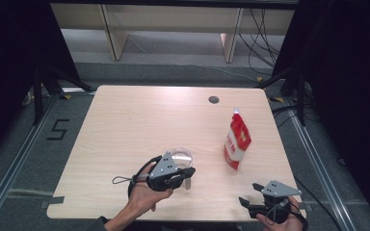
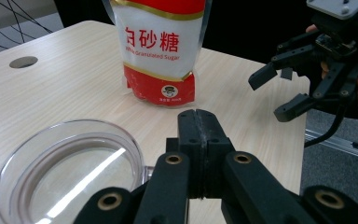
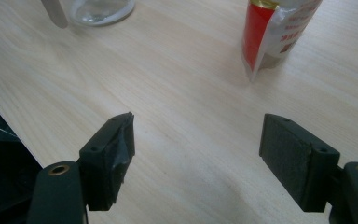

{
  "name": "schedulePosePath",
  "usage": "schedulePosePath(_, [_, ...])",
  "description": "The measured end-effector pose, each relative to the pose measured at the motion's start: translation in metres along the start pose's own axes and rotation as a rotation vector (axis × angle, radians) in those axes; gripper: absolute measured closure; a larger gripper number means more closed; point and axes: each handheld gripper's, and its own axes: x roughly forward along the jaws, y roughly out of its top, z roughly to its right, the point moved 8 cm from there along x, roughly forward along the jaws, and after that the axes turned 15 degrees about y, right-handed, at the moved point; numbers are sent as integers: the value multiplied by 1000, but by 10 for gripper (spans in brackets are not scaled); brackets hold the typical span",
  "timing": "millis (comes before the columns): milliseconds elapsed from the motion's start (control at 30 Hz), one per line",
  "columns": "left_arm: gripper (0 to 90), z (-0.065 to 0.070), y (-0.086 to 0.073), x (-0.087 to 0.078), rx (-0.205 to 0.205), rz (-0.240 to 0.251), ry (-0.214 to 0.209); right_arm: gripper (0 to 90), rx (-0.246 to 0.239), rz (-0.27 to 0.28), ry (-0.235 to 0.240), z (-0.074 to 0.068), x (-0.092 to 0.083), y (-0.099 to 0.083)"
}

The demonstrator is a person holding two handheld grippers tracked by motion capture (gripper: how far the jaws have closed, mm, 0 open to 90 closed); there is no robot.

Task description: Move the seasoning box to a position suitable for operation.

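A clear glass mug [image 1: 180, 157] stood near the front of a pale wood-grain table [image 1: 139, 120], its handle toward the person. The left gripper [image 1: 189, 174], held in the person's left hand [image 1: 144, 195], sat at that handle; in the left gripper view its black jaws were pressed flat together just beside the mug's rim [image 2: 70, 128], though whether the handle lay clamped between them could not be told. To the right of the mug, well apart from it, a red-and-white plastic pouch of white granulated sugar [image 1: 236, 139] stood upright, its label printed in red Chinese characters. At the table's front right corner the right gripper [image 1: 250, 195], topped by a grey three-cornered plate and held in the person's right hand [image 1: 282, 222], hovered over bare wood with its jaws spread wide and nothing between them. A small round dark grommet hole [image 1: 214, 99] marked the far side of the table. Black cables [image 1: 262, 33] trailed across the grey floor beyond.
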Motion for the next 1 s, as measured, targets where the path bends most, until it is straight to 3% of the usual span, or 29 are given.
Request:
schedulePosePath(67, [891,-1,0,2,16,-2,-1,273,-1,2,4,-1,0,0])
schedulePosePath(100, [891,0,-1,6,14,-11,3,273,-25,1,13,0,1,1])
schedulePosePath(233, [891,-1,-3,9,31,-20,9,273,-17,-2,13,-1,1,1])
schedulePosePath(333, [891,-1,-5,12,16,-32,10,273,-14,1,17,-1,2,1])
schedulePosePath(433, [891,-3,-8,15,35,-39,7,272,-18,-1,20,-2,3,1])
schedulePosePath(700, [890,-4,-11,14,39,-63,0,272,-17,-7,29,-3,3,0])
schedulePosePath(733, [890,-5,-12,13,51,-74,7,272,15,-8,30,-5,3,-1])
schedulePosePath(867, [883,-5,-15,11,61,-83,5,272,-3,-8,30,-4,3,0])
schedulePosePath(900, [883,-5,-16,9,95,-88,9,272,3,-8,30,-4,3,-1])
schedulePosePath(1000, [880,-3,-18,7,87,-94,-3,272,-7,-4,25,-3,4,0])
